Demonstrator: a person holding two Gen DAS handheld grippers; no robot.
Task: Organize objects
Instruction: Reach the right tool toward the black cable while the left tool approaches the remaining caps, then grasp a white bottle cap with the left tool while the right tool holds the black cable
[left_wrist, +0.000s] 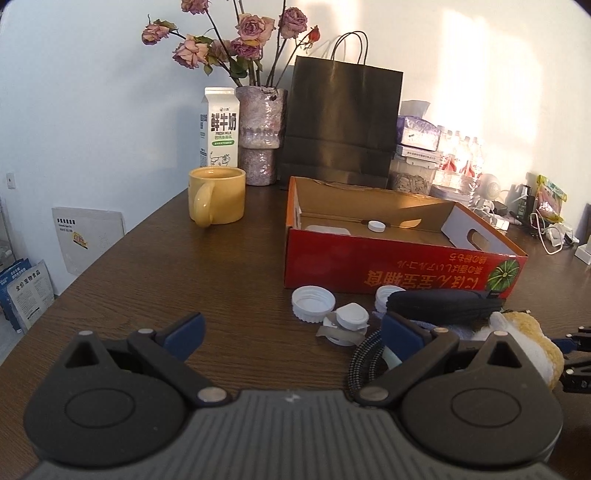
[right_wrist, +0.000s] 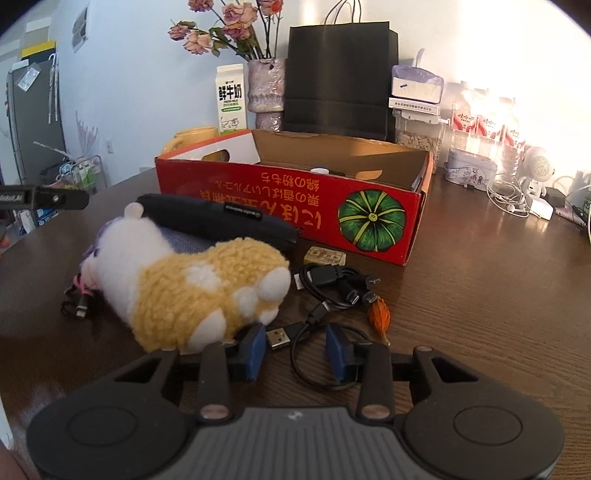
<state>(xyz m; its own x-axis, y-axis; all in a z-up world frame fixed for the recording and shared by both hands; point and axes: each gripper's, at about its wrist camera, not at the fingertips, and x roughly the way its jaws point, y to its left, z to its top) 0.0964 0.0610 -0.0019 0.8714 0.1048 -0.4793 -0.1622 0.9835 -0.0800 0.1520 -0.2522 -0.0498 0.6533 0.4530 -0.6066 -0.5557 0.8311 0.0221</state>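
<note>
An open red cardboard box (left_wrist: 369, 258) (right_wrist: 295, 206) stands on the brown table, with a white cap (left_wrist: 376, 225) and a white lid inside. In front of it lie white caps (left_wrist: 313, 303), a black pouch (left_wrist: 443, 306) (right_wrist: 221, 218), a yellow-white plush hamster (right_wrist: 192, 288) (left_wrist: 524, 332), black USB cables (right_wrist: 325, 291), a small tan packet (right_wrist: 325, 255) and an orange trinket (right_wrist: 379, 314). My left gripper (left_wrist: 291, 332) is open and empty, left of the pile. My right gripper (right_wrist: 297, 350) is open, its fingers either side of a USB plug (right_wrist: 280, 338), beside the hamster.
A yellow mug (left_wrist: 216, 199), milk carton (left_wrist: 219, 127), vase of dried roses (left_wrist: 260, 136), black paper bag (left_wrist: 340, 118), tissue pack, seed jar (right_wrist: 417, 142), bottles, a tin and chargers line the back and right. Bare table lies left of the box.
</note>
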